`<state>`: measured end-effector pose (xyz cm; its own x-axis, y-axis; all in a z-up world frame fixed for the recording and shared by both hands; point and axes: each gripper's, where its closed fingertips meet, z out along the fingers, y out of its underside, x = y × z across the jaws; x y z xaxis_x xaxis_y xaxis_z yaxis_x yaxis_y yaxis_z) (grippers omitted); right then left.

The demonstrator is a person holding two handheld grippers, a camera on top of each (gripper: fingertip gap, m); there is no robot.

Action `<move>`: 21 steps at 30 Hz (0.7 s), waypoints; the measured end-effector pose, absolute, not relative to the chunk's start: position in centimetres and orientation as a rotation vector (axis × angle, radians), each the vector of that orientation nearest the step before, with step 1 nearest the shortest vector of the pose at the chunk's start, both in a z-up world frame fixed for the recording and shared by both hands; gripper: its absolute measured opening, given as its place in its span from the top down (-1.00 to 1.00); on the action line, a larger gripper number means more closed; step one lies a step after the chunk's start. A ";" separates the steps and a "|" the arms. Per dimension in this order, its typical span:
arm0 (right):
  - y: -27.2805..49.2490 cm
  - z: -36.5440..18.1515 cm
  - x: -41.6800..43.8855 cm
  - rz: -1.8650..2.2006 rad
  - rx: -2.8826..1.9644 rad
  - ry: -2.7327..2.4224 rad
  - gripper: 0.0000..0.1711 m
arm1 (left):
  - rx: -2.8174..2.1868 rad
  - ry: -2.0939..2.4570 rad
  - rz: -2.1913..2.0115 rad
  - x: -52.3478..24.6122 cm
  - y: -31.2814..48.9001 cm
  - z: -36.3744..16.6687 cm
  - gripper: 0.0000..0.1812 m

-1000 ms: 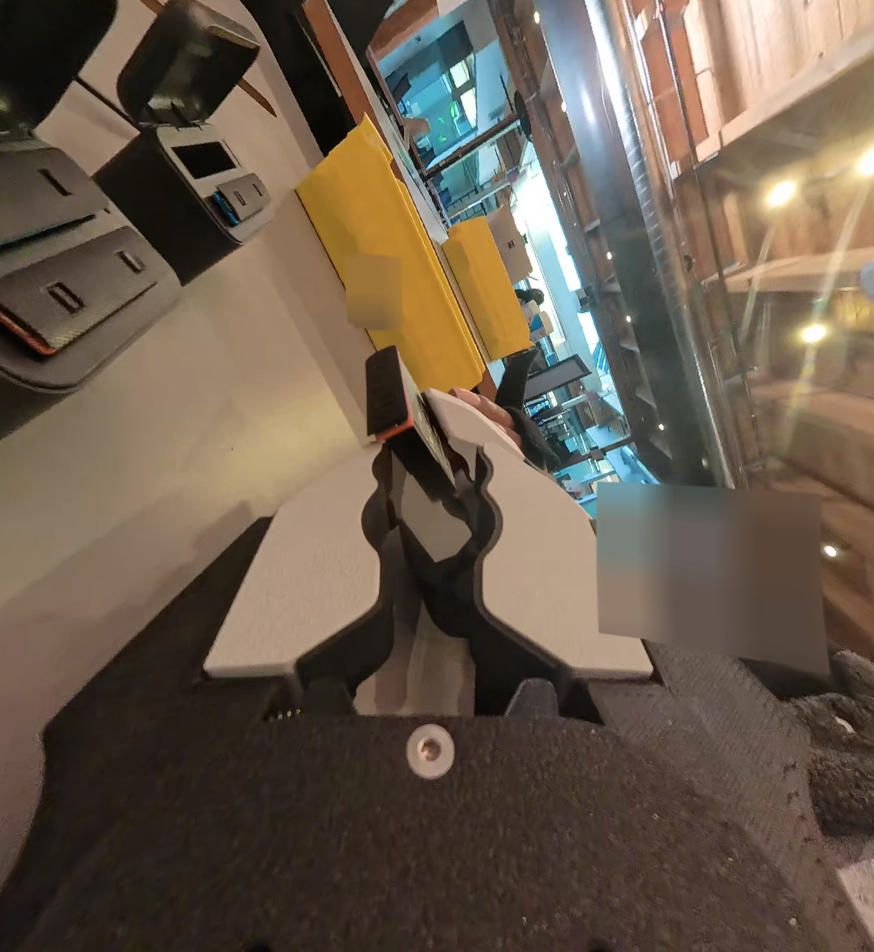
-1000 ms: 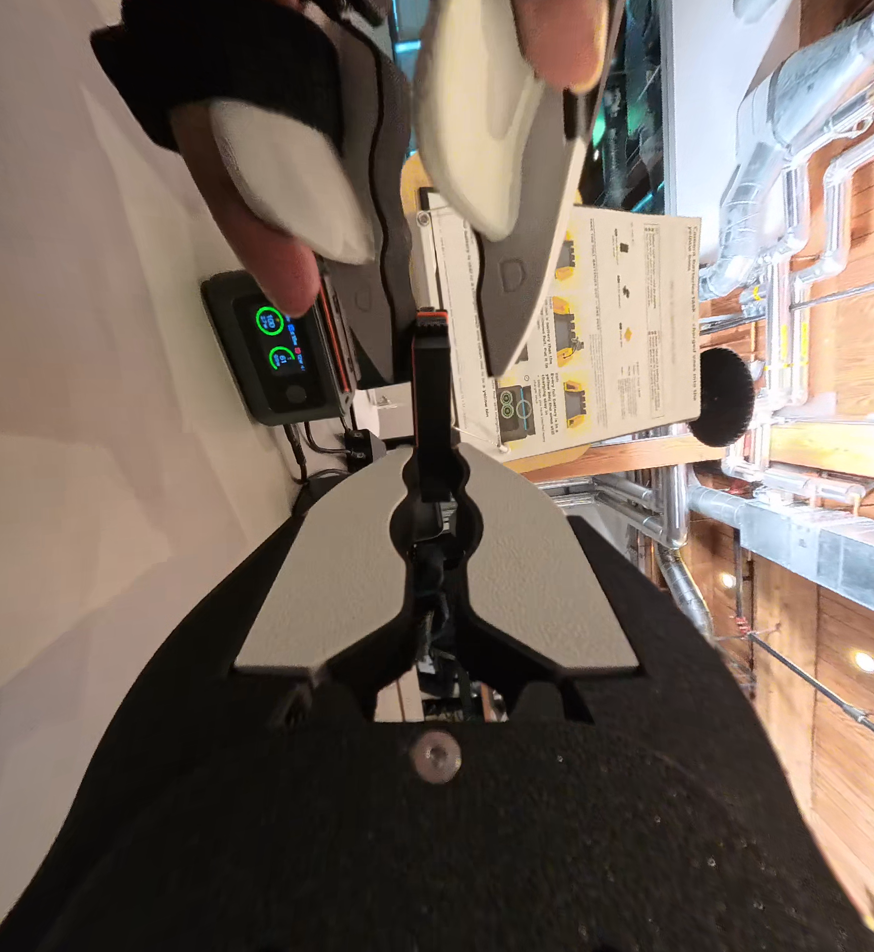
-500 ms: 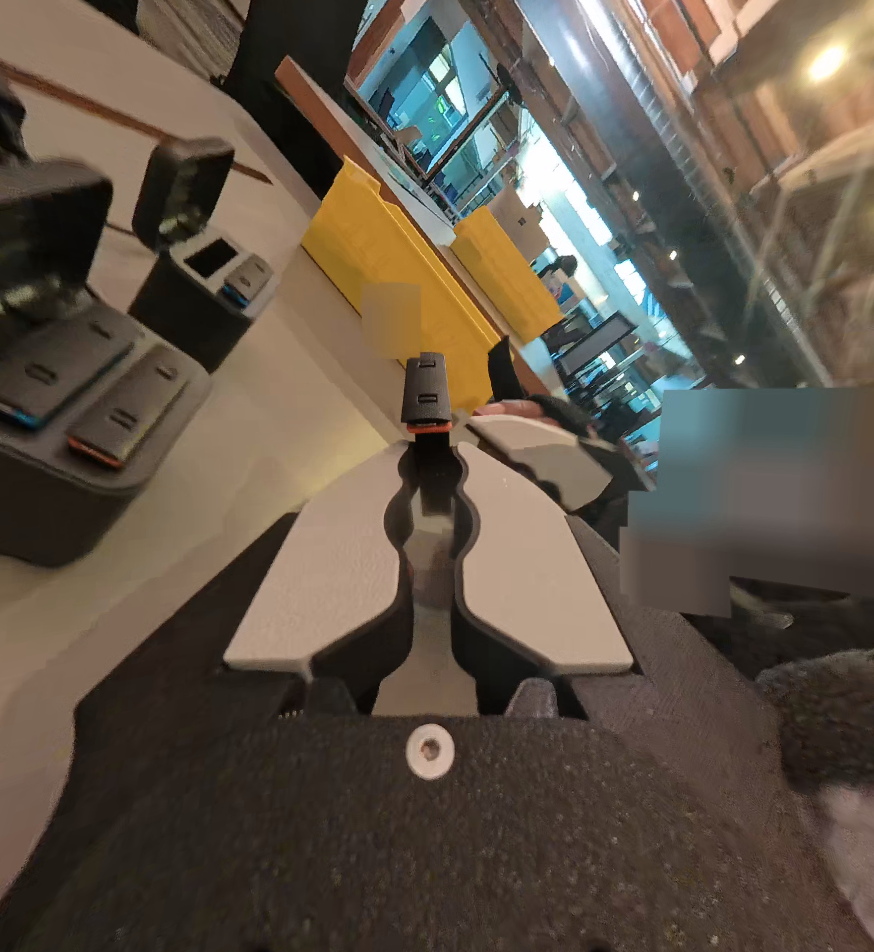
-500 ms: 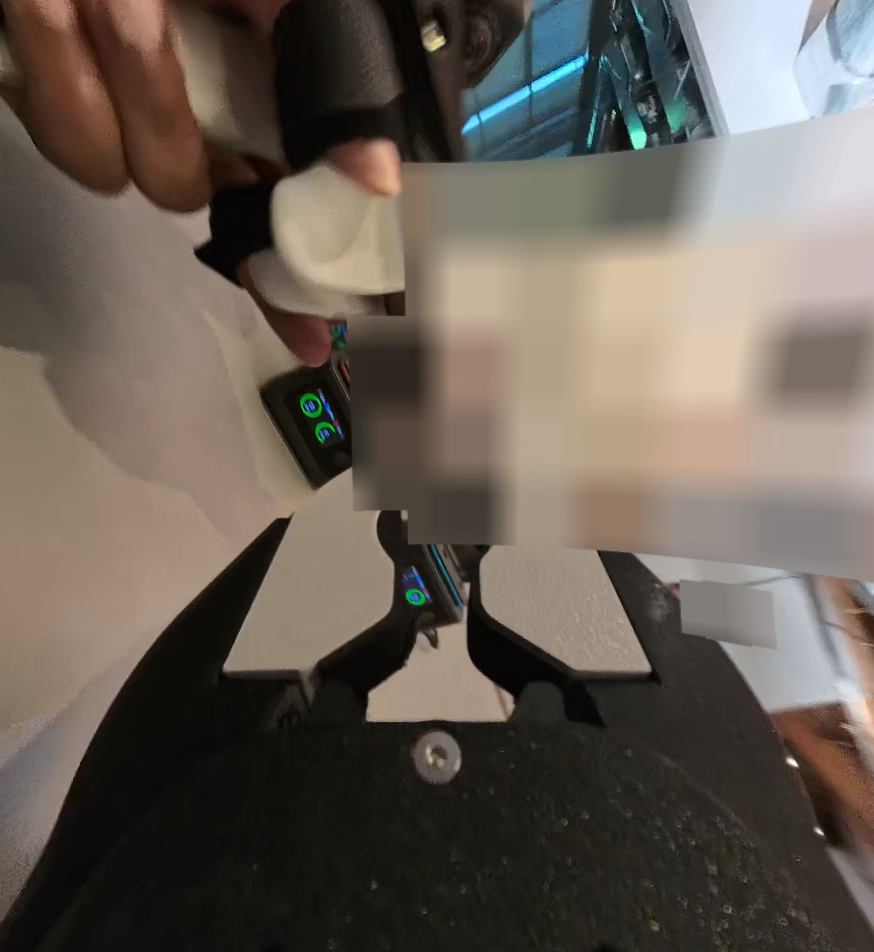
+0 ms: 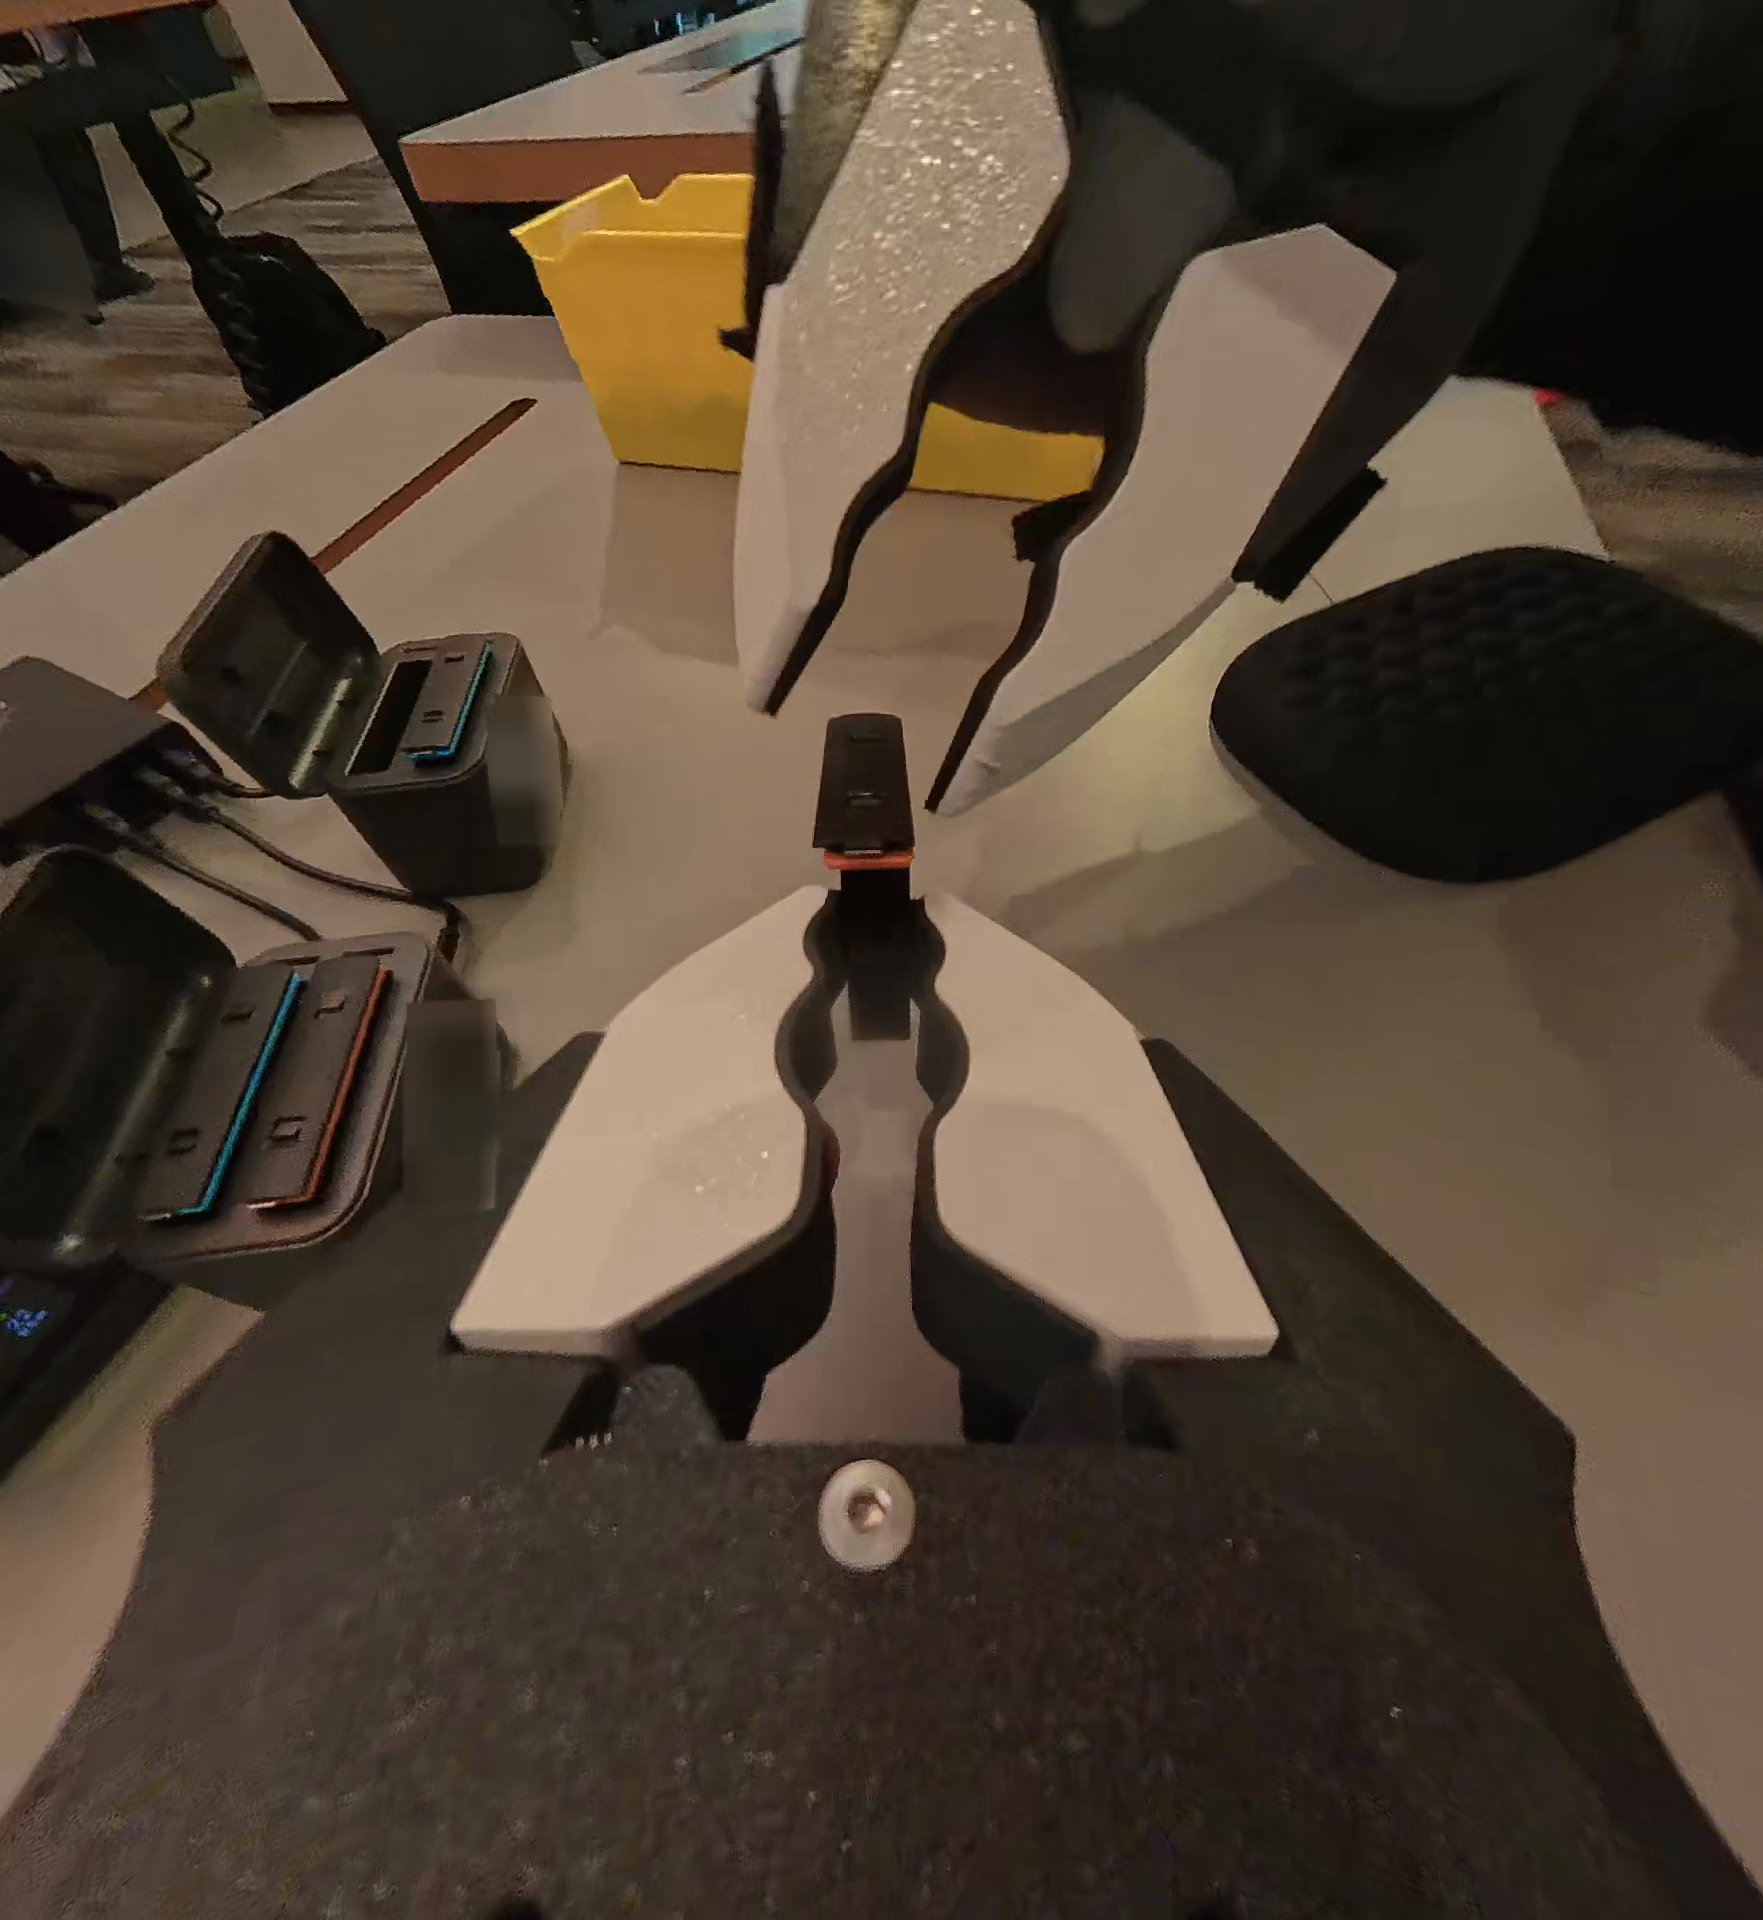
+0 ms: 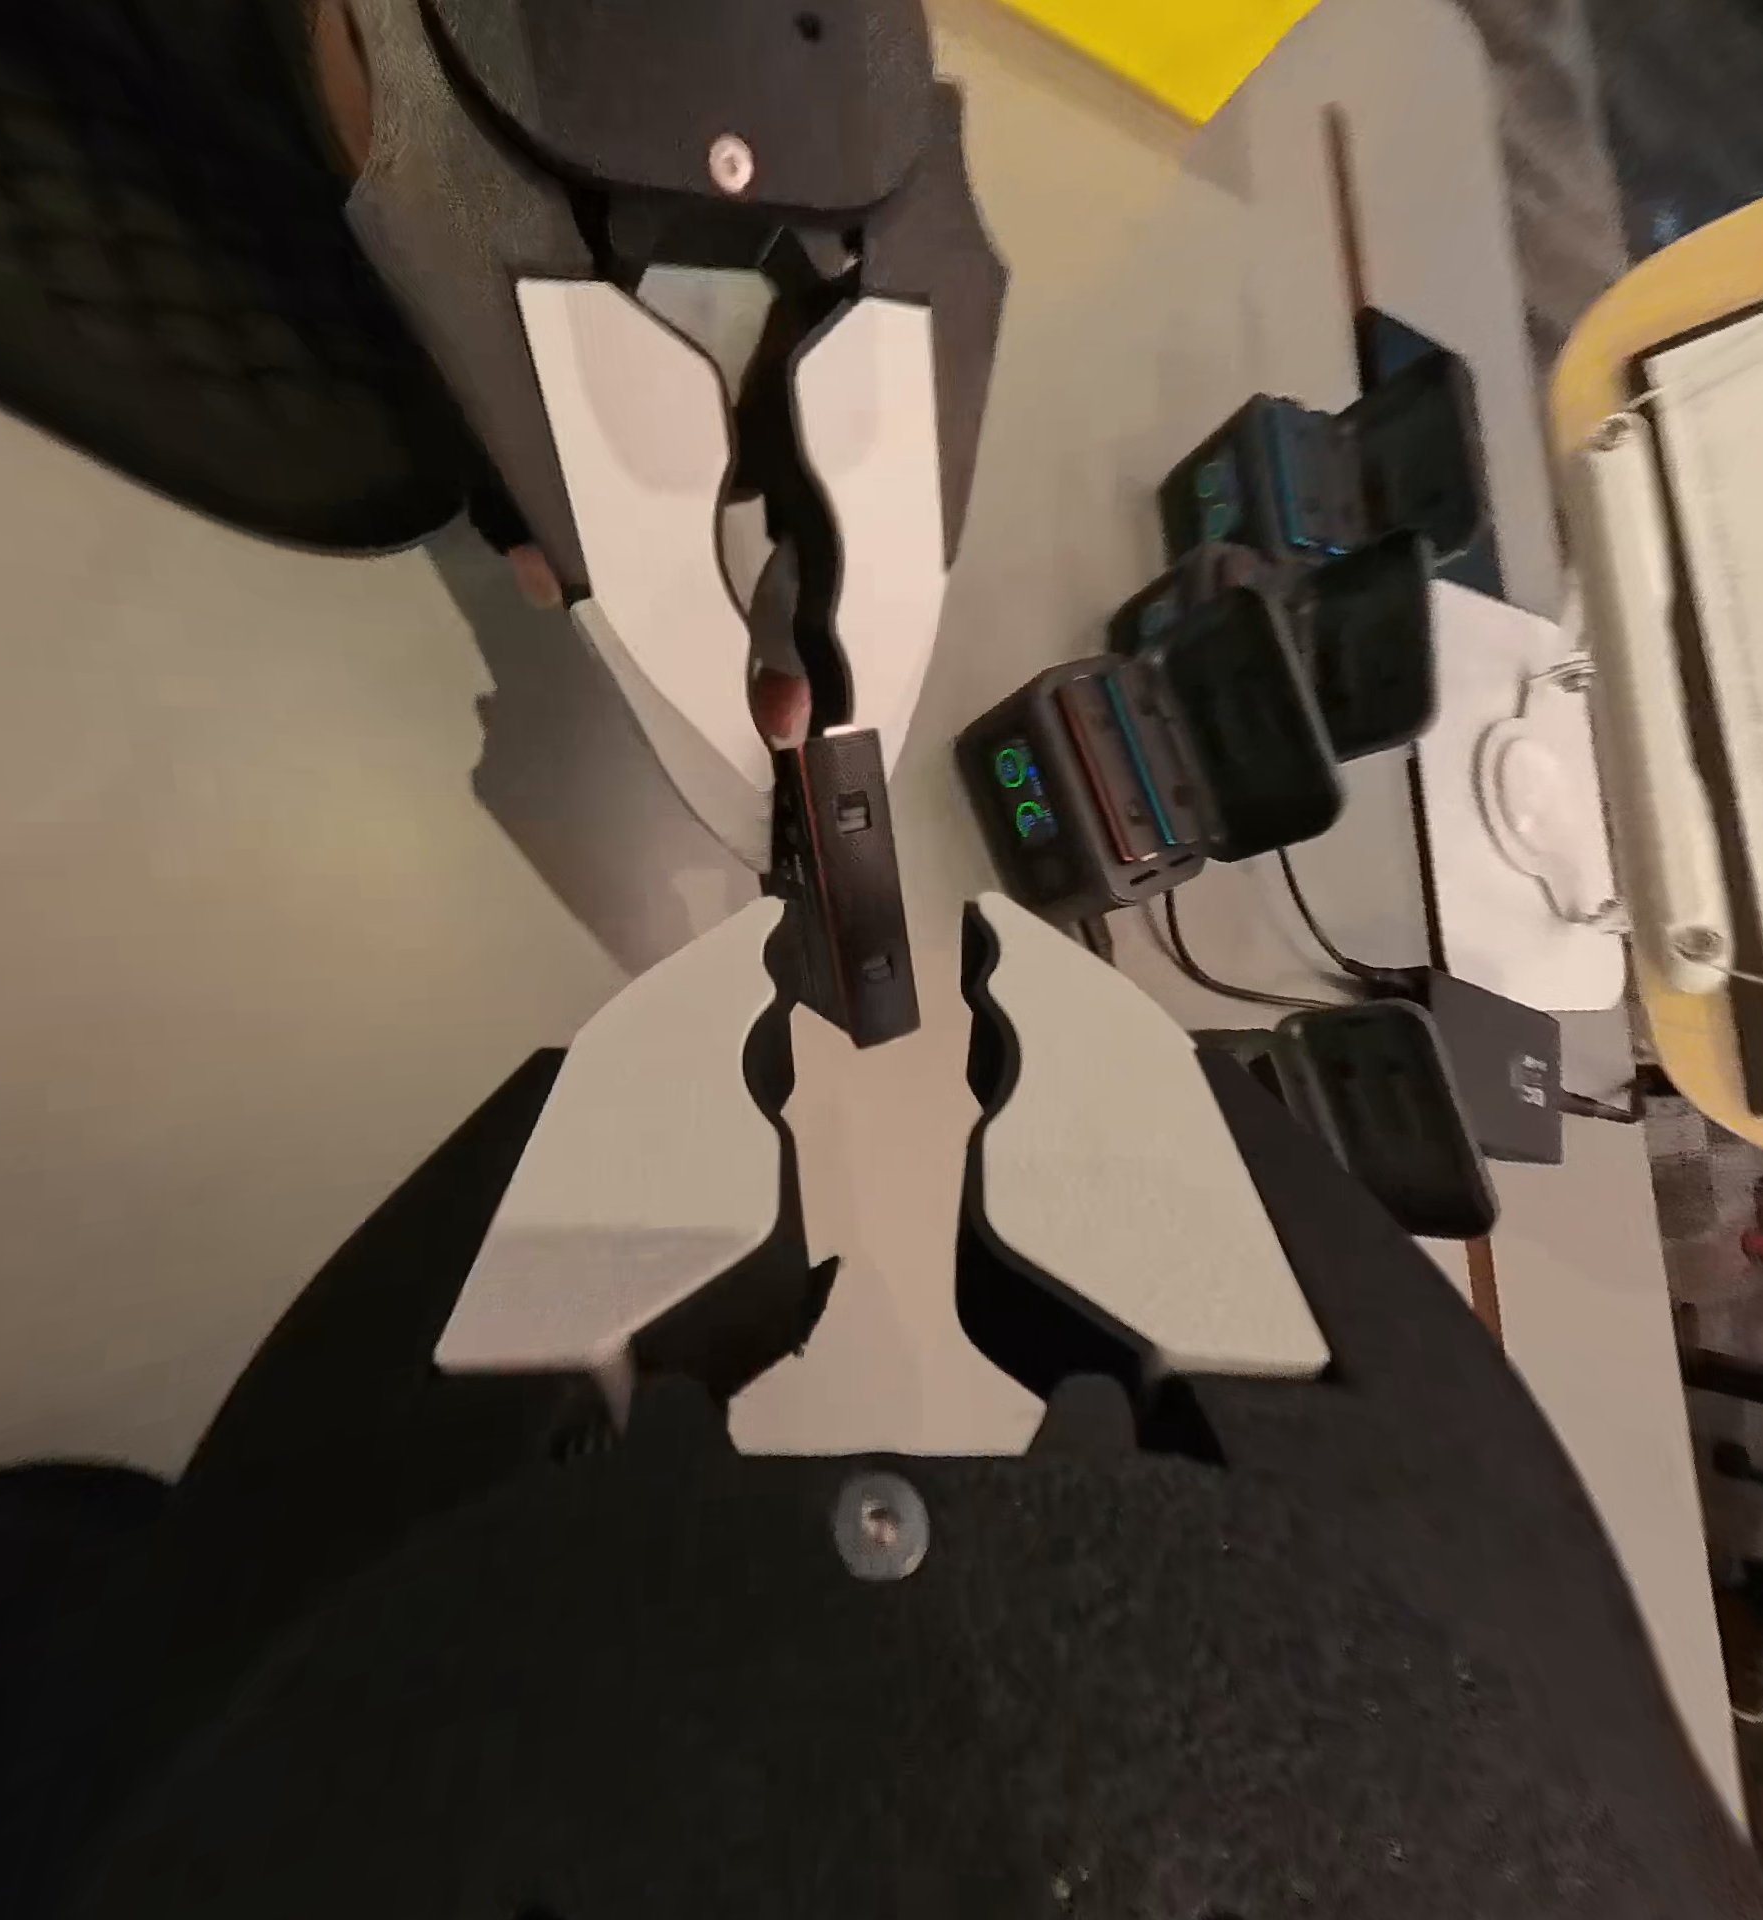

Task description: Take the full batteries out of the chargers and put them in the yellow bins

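At frame center, the left gripper (image 5: pixel 864 904) pinches 1 battery (image 5: pixel 862 787); the right gripper (image 6: pixel 872 914) is spread wide around it.

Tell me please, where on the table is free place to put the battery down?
Bare tabletop lies between the left gripper and the black mesh cushion, and ahead toward the yellow bin. The left side is crowded: open chargers and their cables. The open right gripper hangs over the middle.
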<state>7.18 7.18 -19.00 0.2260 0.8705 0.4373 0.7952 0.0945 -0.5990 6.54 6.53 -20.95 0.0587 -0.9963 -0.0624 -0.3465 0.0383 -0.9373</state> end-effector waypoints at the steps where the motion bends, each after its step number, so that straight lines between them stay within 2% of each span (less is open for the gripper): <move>1: 7.0 -19.4 7.1 0.105 -1.706 -1.618 0.67 | -1.441 1.450 -0.911 6.6 6.4 -21.1 0.88; 4: 6.5 -20.4 7.1 0.054 -1.711 -1.718 0.81 | -1.404 1.497 -0.840 6.7 6.1 -21.5 0.87; 15: 5.9 -21.1 7.4 0.024 -1.721 -1.784 0.83 | -1.337 1.510 -0.795 6.9 5.6 -21.5 0.87; 18: 6.1 -21.0 8.1 0.011 -1.742 -1.798 0.83 | -1.361 1.455 -0.821 6.8 6.1 -21.1 0.67; 21: 6.9 -20.4 9.7 -0.007 -1.775 -1.789 0.83 | -1.385 1.375 -0.872 6.6 6.8 -20.4 0.60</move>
<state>9.71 6.92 -20.39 0.0863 0.9050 0.4166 0.9080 0.1006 -0.4066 6.62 6.82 -20.37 0.1079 -0.9848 -0.1364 -0.2963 0.0991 -0.9499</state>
